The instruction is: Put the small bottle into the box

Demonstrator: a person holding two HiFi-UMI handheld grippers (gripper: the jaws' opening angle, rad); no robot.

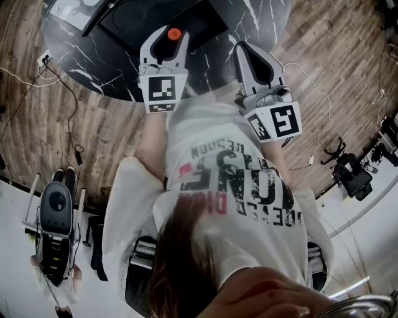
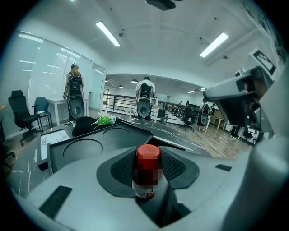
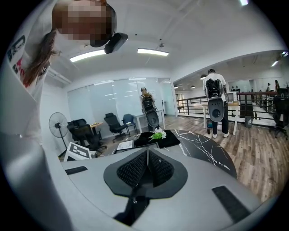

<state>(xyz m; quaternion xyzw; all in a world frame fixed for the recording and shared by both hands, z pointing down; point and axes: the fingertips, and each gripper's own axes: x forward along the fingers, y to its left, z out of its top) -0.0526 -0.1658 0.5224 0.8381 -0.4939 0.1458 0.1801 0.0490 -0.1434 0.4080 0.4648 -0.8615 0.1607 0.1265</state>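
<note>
While both grippers are held over the near edge of the black marble table (image 1: pixel 249 18), the left gripper (image 2: pixel 146 169) has its 2 jaws partly apart, pads pressed on the small bottle (image 2: pixel 147 173). The bottle stands upright between them, red cap up. The black box (image 2: pixel 97 137) with 2 round recesses lies beyond the bottle, apart from it. Right gripper (image 3: pixel 146 164): jaws closed together, nothing between them.
</note>
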